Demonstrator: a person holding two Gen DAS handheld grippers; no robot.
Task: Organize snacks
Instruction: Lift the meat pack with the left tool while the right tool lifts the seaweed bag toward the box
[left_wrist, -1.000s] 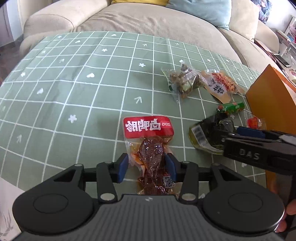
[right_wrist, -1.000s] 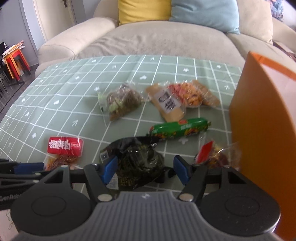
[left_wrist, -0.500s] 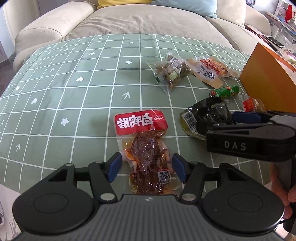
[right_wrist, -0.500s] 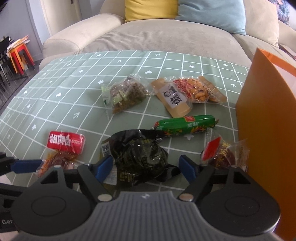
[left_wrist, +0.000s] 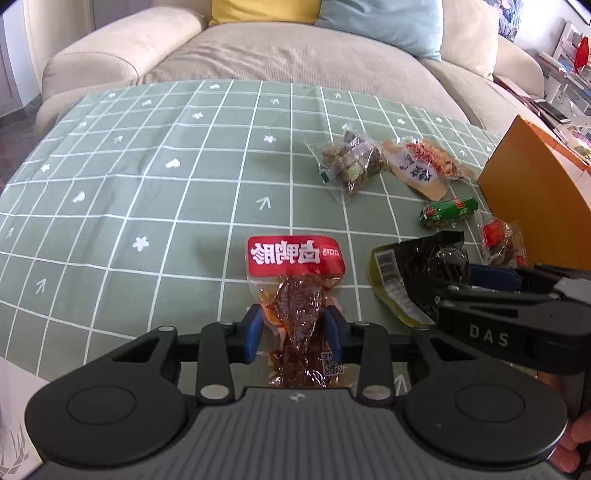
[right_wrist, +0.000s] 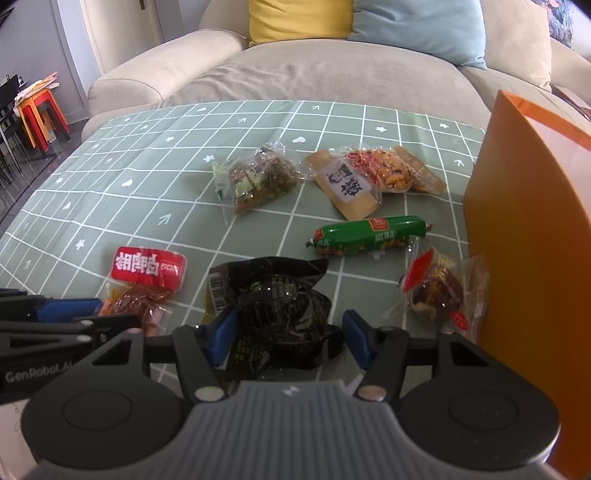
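From the left wrist camera, the left gripper points down at a green checked tablecloth, and its 2 blue pads, which stood wider half a second ago, have just been closing and now pinch the clear lower half of a red-labelled duck snack pack. The near end of that pack is cut off behind the gripper body. To the right lies a black snack bag, partly covered by the right gripper's arm, with a fingertip showing at the bottom right corner. Further back are a clear pack of mixed brown bits, a tan pouch with orange snacks, a green sausage stick, a small red-cornered packet and the wall of an orange box; print on these is too small to read. From the right wrist camera, the right gripper has also just been closing: its left pad touches the crumpled black snack bag, while its right pad stands apart from it, so nothing is clamped. This view alone shows the small packet's dark contents clearly, lying just beside the orange box, and red and orange stools far left. The beige sofa with 1 yellow and 1 blue cushion sits behind the table.
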